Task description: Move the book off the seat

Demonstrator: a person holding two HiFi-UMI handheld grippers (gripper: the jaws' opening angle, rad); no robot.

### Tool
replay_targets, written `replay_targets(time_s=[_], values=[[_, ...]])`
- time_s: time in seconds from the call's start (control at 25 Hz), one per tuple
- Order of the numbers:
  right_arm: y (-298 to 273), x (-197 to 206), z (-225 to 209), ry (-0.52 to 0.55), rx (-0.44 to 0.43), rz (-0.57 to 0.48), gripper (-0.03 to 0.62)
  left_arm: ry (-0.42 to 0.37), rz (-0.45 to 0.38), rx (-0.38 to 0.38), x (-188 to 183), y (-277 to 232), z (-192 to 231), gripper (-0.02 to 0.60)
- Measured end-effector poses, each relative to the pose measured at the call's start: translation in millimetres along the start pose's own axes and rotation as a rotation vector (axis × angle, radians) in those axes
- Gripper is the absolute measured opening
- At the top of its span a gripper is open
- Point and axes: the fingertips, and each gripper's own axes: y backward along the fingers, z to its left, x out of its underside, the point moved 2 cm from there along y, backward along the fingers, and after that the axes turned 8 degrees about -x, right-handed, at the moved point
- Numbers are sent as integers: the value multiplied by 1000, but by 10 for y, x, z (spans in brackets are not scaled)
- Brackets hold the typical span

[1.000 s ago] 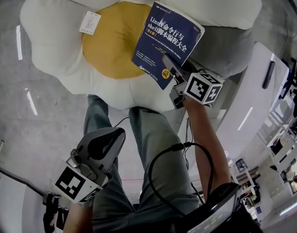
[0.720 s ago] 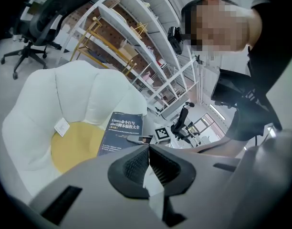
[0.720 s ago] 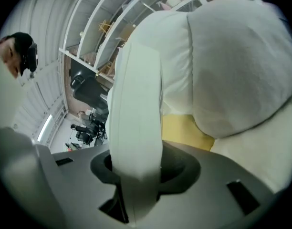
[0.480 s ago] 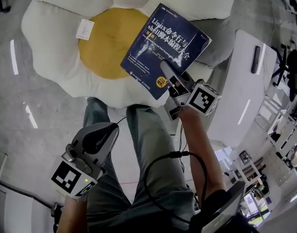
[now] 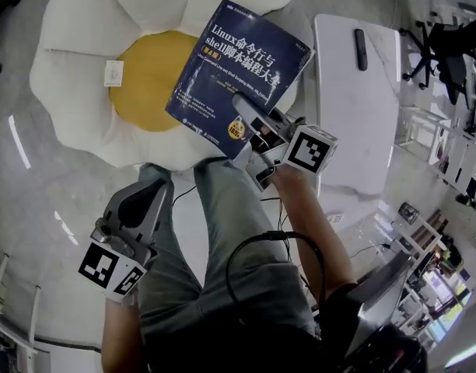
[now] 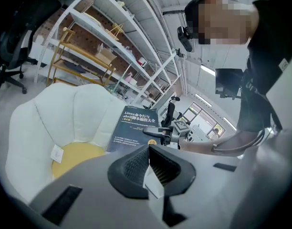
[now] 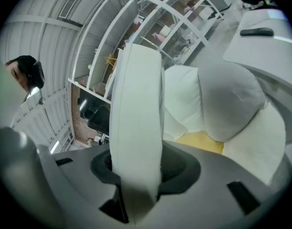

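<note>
A dark blue book (image 5: 234, 72) with white Chinese title print hangs above the flower-shaped seat (image 5: 71, 61), over the right side of its yellow centre (image 5: 145, 88). My right gripper (image 5: 247, 115) is shut on the book's near lower edge, one finger lying on the cover. In the right gripper view the book's white page block (image 7: 136, 123) stands between the jaws. My left gripper (image 5: 147, 196) is low at the left beside the person's leg, shut and holding nothing. The left gripper view shows the book (image 6: 134, 128) held above the seat (image 6: 46, 123).
A white table (image 5: 355, 123) stands right of the seat with a black remote (image 5: 361, 49) on it. A black office chair (image 5: 448, 41) is at the far right. A white tag (image 5: 113, 73) lies on the cushion. The person's legs (image 5: 222, 231) and a black cable (image 5: 250, 259) fill the middle.
The right gripper has risen with the book, lifting it clear of the seat. The left gripper has risen too and rolled a little.
</note>
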Motion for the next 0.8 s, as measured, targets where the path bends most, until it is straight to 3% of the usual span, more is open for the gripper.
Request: replay_targets(time_s=[0.16, 0.36, 0.6, 0.8], values=[[128, -22, 377, -11, -5, -58, 169, -13, -13, 14, -93, 177, -50, 5], [873, -443, 1094, -17, -45, -141, 169, -78, -22, 47, -578, 369, -853, 5], [1039, -501, 1626, -67, -77, -221, 169, -118, -41, 101, -858, 613, -895, 5], [1497, -868, 2273, -51, -141, -324, 169, -196, -83, 124, -1356, 786, -1339, 5]])
